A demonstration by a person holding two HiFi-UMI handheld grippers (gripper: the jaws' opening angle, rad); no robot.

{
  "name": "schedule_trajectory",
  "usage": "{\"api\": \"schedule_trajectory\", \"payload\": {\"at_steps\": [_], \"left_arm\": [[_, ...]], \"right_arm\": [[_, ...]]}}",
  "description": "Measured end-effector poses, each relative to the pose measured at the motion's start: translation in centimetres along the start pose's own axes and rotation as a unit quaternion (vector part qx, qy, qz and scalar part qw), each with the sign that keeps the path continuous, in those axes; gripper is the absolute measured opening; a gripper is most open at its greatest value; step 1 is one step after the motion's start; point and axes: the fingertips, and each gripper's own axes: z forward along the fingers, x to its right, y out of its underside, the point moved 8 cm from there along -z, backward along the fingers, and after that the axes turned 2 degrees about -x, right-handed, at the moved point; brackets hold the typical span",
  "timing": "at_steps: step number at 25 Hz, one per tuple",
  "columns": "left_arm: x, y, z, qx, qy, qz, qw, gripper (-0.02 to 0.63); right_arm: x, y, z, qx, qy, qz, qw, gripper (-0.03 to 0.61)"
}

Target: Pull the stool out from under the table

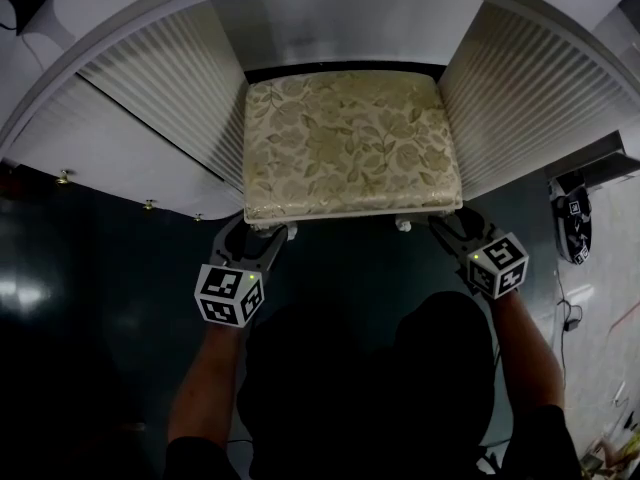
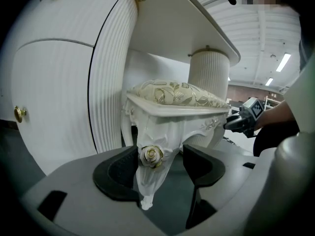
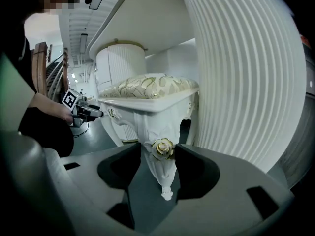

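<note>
- The stool [image 1: 350, 143] stands at the upper centre of the head view, in the knee space of the white table [image 1: 120, 18] and between its two ribbed side panels [image 1: 170, 93].
- The seat is nearly square, and its slightly longer side runs left to right across the frame. The front edge faces the bottom of the frame, towards the person, and the back edge lies under the table top.
- The cushion has a pale gold leaf pattern, and the frame and curved legs are white.
- The left gripper [image 2: 160, 163] is closed on the front left leg [image 2: 147, 186], at a carved rose [image 2: 151, 155].
- The right gripper [image 3: 157, 160] is clamped on the front right leg [image 3: 165, 176] in the same way.
- The only markings are the black-and-white square patterns on the grippers' cubes [image 1: 229, 295].
- The floor [image 1: 100, 268] is dark.
</note>
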Motion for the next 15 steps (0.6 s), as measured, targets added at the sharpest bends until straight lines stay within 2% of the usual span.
{"api": "schedule_trajectory", "payload": {"at_steps": [6, 15], "left_arm": [[0.02, -0.01, -0.23, -0.010, 0.020, 0.013, 0.9997, 0.296], [-0.23, -0.25, -0.27, -0.015, 0.013, 0.018, 0.9996, 0.290]], "right_arm": [[-0.03, 0.03, 0.00, -0.003, -0.020, 0.017, 1.000, 0.207], [-0.24, -0.43, -0.10, -0.023, -0.015, 0.016, 0.999, 0.207]]}}
